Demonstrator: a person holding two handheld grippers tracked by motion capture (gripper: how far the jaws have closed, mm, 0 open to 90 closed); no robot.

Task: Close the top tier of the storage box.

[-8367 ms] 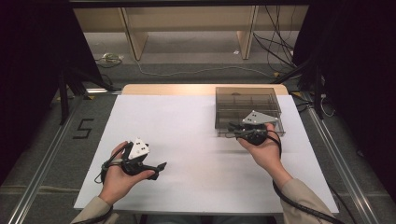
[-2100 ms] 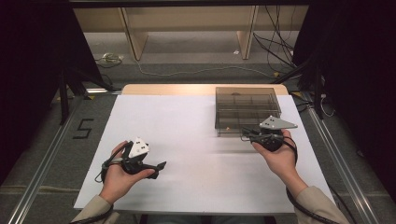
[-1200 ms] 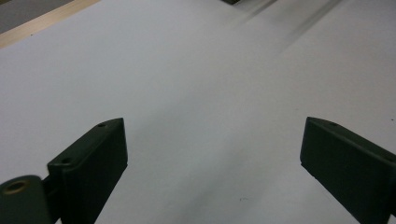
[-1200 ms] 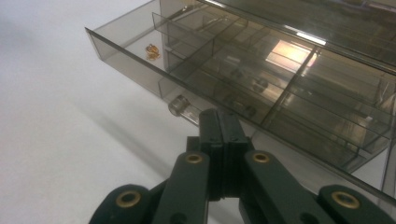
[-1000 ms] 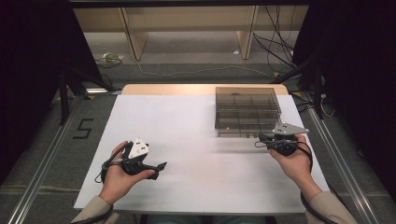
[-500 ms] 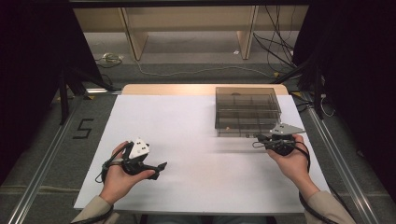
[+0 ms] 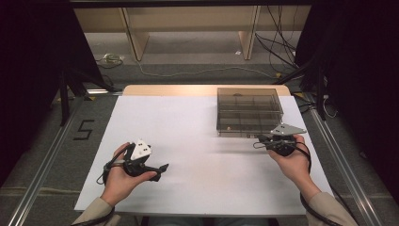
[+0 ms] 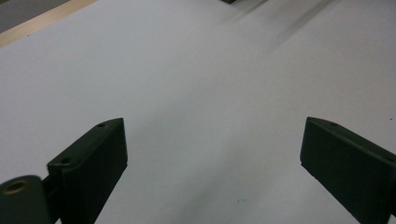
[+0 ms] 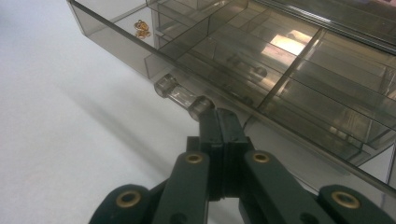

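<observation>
Right gripper [image 7: 261, 139] has shifted back toward smoked-plastic drawer box [image 7: 248, 111], jaws pressed together against its clear handle [image 9: 182, 97]; left gripper [image 7: 160, 169] well apart, jaws spread wide.

drawer box [image 7: 249, 111]: smoky clear plastic, divided compartments | far right of tabletop | bottom drawer [image 9: 243, 70] slid partly out, clear handle [image 9: 182, 95] | small gold piece [image 9: 141, 28] in corner compartment

The drawer box [image 7: 249, 110] stands on the table's [image 7: 197, 122] far right, a small trinket [image 9: 141, 28] inside it.
</observation>
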